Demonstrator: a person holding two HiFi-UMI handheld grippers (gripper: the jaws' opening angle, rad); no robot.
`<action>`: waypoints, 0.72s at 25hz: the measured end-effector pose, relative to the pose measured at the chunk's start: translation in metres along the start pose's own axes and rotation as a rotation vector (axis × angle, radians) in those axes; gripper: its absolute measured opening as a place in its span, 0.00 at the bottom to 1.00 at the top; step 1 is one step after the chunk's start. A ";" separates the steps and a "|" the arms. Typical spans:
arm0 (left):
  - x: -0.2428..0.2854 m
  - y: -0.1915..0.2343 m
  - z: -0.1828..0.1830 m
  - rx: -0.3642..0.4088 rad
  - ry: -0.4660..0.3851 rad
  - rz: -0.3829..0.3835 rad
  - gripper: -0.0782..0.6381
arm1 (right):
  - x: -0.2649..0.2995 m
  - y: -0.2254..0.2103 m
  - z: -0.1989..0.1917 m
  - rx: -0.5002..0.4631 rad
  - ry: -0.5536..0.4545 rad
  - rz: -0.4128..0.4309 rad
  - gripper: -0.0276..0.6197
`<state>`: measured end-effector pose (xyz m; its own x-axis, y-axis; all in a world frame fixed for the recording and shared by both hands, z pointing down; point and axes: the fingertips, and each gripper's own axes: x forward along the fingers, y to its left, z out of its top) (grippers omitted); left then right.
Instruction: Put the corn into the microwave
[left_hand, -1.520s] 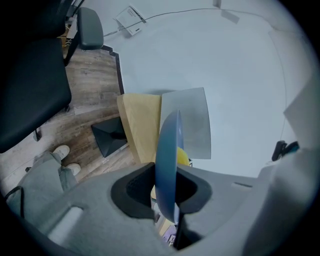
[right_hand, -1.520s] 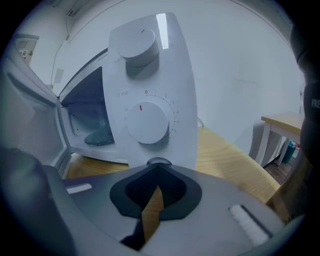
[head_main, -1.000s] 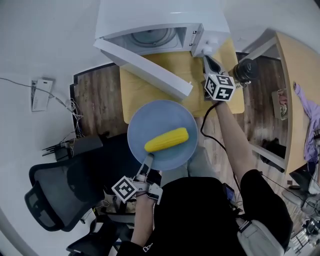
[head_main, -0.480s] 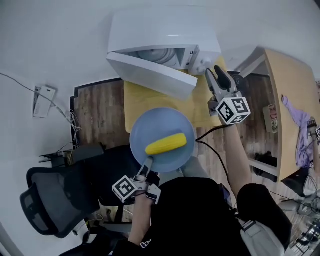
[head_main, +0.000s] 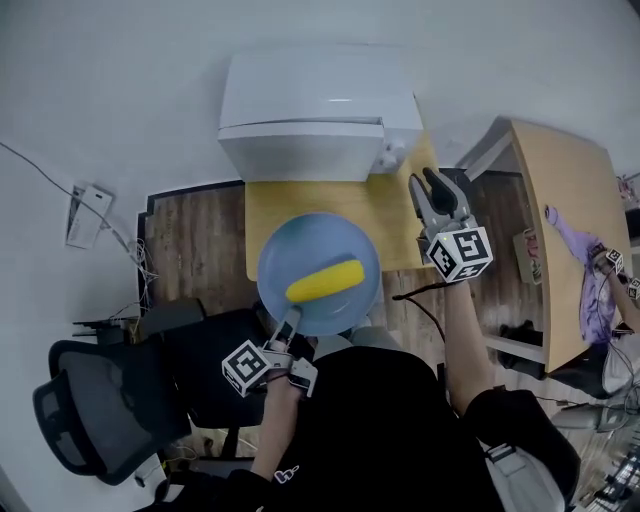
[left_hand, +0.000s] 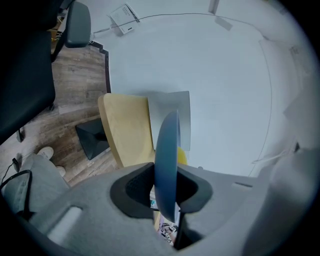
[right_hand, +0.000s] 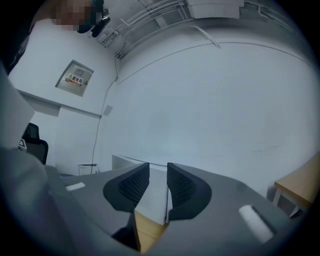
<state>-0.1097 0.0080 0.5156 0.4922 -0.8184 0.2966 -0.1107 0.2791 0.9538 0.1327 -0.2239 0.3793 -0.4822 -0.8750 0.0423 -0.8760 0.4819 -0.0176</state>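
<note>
A yellow corn cob (head_main: 324, 280) lies on a round blue plate (head_main: 300, 250). My left gripper (head_main: 289, 320) is shut on the plate's near rim and holds it level above the table's front edge. In the left gripper view the plate (left_hand: 167, 150) stands edge-on between the pads, with the corn (left_hand: 181, 156) just behind it. The white microwave (head_main: 320, 100) sits at the table's back, and its door (head_main: 300, 155) looks closed against the front. My right gripper (head_main: 426, 180) hovers right of the plate, clear of the microwave. Its jaws are closing and nothing is between them (right_hand: 158, 187).
The small wooden table (head_main: 272, 200) carries the microwave. A black office chair (head_main: 90, 400) stands at the lower left. A second wooden table (head_main: 560, 200) is at the right. A power strip (head_main: 85, 215) and cables lie on the floor at the left.
The microwave door, wide open a second ago, has swung to the front. My right gripper let go at the microwave's right side and rose away. The plate shifted slightly.
</note>
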 end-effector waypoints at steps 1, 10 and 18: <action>0.001 0.001 0.000 0.009 0.000 0.008 0.21 | 0.000 0.003 -0.003 -0.010 0.012 0.020 0.24; 0.007 -0.006 -0.004 0.044 0.008 0.044 0.22 | 0.035 0.012 -0.019 -0.127 0.116 0.182 0.33; 0.006 -0.016 -0.011 0.058 0.008 0.020 0.22 | 0.105 0.020 -0.025 -0.221 0.233 0.379 0.44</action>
<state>-0.0957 0.0042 0.5021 0.4961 -0.8090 0.3152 -0.1702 0.2653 0.9490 0.0650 -0.3050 0.4083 -0.7309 -0.6147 0.2965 -0.6047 0.7847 0.1363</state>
